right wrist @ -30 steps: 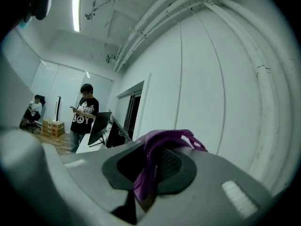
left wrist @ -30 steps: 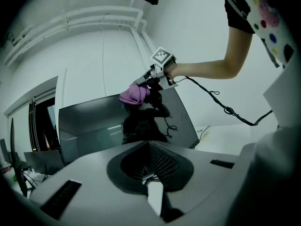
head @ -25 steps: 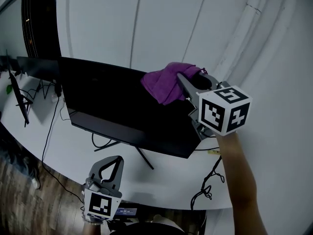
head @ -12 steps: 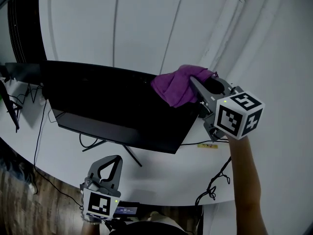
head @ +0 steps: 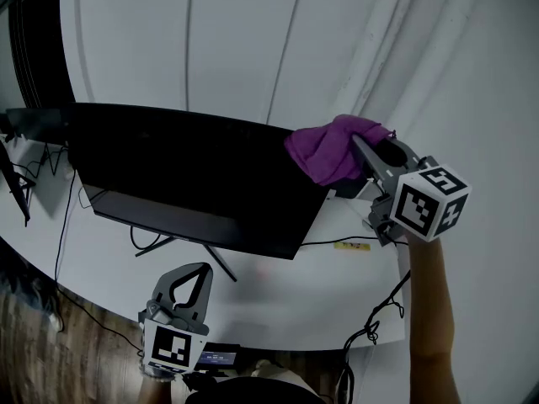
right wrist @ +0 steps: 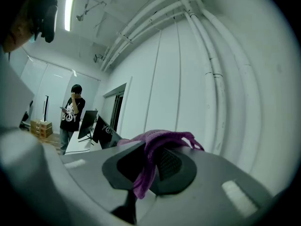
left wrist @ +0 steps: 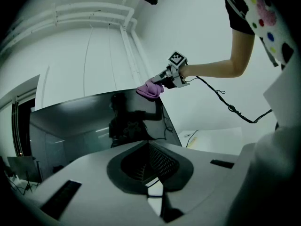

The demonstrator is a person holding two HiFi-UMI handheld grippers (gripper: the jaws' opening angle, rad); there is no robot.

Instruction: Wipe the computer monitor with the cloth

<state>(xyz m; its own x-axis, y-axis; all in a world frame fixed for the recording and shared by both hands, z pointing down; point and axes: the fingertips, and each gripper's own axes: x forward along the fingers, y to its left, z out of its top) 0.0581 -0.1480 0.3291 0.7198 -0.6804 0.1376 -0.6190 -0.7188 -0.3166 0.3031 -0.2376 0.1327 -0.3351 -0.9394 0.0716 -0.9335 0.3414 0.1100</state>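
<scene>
When read along the right gripper (right wrist: 149, 150), shows jaws pinched tight on the purple cloth (right wrist: 162, 138), one fold trailing down between them. Holds that cloth bunched just ahead of the tips, against the top right corner of the monitor (head: 185, 171). Leaves the whole dark screen stretching away to that claw's left, top edge about level with the tips, right edge slanting down beneath them. Meets bare white wall (head: 253, 32) straight ahead and above, with pipes (head: 383, 23) just to the right. Finds white desk (head: 278, 297) well below, loose cables (head: 368, 331) under the forearm. Has the left gripper (head: 200, 272) low and well apart, near the desk's front edge, jaws pressed together on nothing, the monitor's bottom edge ahead of them
</scene>
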